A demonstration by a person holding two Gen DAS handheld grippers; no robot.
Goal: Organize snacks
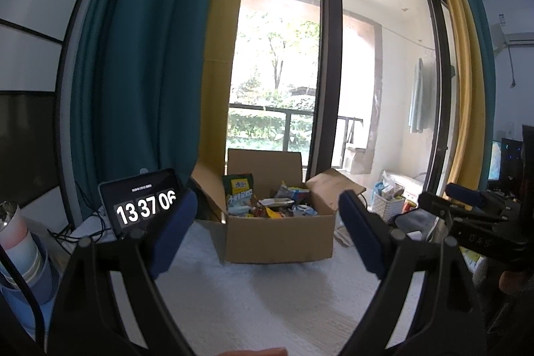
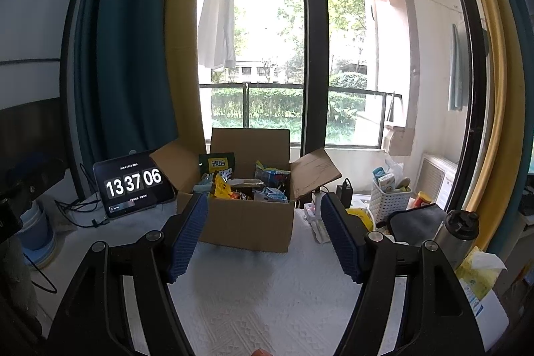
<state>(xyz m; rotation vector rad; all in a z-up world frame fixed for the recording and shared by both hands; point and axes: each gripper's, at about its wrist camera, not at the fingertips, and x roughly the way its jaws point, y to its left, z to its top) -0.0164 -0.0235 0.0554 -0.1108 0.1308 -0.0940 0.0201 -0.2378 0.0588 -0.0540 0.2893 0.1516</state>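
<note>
One cardboard box [image 2: 247, 222], one tablet clock [image 2: 131, 186], two claws [image 1: 267, 232] [image 2: 263, 242].

A white textured cloth [image 2: 267, 306] covered the worktop. On it sat an open cardboard box [image 2: 247, 222] of snack packets, flaps spread. Left of the box a tablet [image 2: 131, 186] leaned upright showing 13 37 06, cables beside it. To the right stood a white basket [image 2: 390, 202], a grey pouch [image 2: 417, 222] and a steel bottle [image 2: 457, 232].
</note>
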